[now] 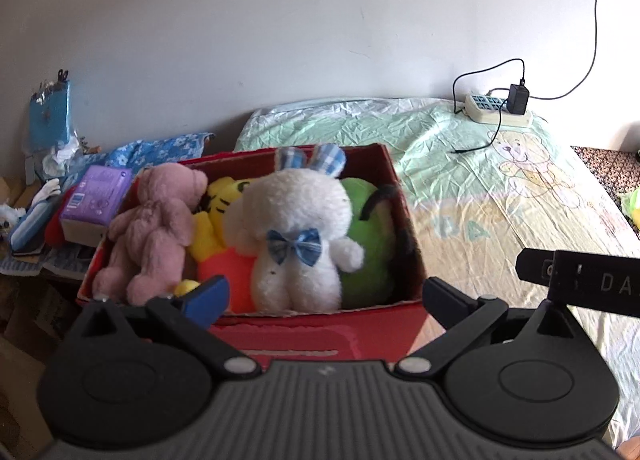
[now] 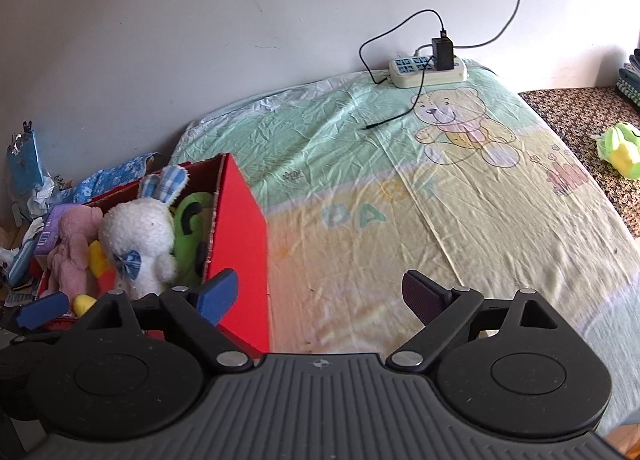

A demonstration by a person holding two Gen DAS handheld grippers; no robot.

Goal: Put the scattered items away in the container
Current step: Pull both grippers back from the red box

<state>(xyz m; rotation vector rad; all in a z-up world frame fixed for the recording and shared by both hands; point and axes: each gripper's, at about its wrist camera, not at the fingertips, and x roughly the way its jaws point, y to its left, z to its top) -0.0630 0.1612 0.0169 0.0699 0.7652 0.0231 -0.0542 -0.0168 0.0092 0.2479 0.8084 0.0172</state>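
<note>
A red cardboard box (image 1: 312,334) stands at the bed's left edge. It holds a pink bear (image 1: 156,228), a yellow tiger toy (image 1: 220,200), a white rabbit (image 1: 296,228) with a blue bow, and a green plush (image 1: 366,244). My left gripper (image 1: 326,302) hovers open just in front of the box, nothing between its fingers. My right gripper (image 2: 320,296) is open and empty over the bedsheet, right of the box (image 2: 240,228). A green-and-yellow plush (image 2: 620,148) lies far right on a patterned blanket, seen too at the left wrist view's edge (image 1: 632,206).
A power strip (image 2: 428,72) with a black adapter and trailing cable lies at the head of the bed sheet (image 2: 400,200). Left of the box is clutter: a purple packet (image 1: 100,192), blue floral cloth (image 1: 160,150) and papers. The wall runs behind.
</note>
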